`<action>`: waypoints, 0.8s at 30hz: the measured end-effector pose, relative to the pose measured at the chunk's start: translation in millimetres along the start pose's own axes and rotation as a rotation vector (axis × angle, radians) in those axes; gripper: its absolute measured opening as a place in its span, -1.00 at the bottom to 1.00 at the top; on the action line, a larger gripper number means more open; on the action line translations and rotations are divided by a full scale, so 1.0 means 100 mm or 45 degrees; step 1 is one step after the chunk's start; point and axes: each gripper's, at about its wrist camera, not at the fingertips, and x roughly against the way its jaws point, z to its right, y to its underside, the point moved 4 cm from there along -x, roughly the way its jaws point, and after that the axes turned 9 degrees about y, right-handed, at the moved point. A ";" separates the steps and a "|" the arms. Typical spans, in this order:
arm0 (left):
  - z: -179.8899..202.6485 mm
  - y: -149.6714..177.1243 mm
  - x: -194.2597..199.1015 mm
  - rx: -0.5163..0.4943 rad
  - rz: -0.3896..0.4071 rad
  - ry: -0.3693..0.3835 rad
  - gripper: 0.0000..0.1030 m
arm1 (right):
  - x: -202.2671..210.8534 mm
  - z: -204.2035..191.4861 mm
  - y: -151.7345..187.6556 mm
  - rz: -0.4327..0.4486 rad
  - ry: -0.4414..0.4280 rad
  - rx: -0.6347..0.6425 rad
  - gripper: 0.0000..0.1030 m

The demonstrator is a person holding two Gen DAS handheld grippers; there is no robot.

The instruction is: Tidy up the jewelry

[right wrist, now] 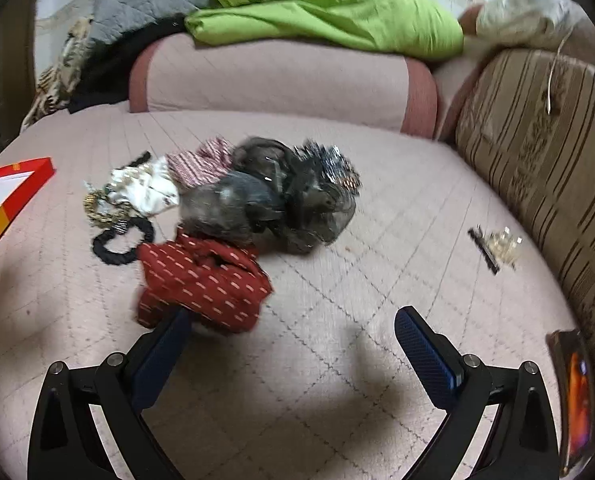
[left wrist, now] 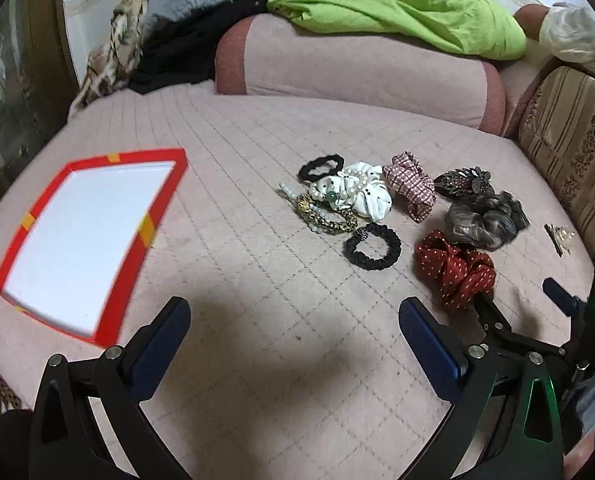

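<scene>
Scrunchie pile (left wrist: pixel 397 208) beside red tray (left wrist: pixel 109 316) — bolster (left wrist: pixel 349 64) behind (blurred).

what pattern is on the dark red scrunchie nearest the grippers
Small pale dots on the dark red scrunchie; the left wrist view shows it best, since the right wrist view blurs them.

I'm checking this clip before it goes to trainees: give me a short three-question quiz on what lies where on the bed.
1. True or false: the red tray already holds a scrunchie.
2. Which item lies nearest the right tool?
A. the black scrunchie
B. the red dotted scrunchie
C. the hair clip
3. Fill in: both the left tool and the right tool are ____ and hold nothing.

Key
1. False; its white inside is bare.
2. B; one finger reaches its edge.
3. open
</scene>
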 end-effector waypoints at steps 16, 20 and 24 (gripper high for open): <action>-0.42 -0.05 0.69 -0.051 0.214 -0.196 1.00 | 0.56 0.28 0.01 0.153 0.061 -0.159 1.00; -0.54 -0.07 0.79 -0.013 0.253 -0.205 1.00 | 0.61 0.37 0.06 0.139 0.056 -0.205 0.98; -0.56 -0.09 0.83 -0.014 0.276 -0.217 1.00 | 0.60 0.45 0.10 0.131 0.043 -0.238 0.98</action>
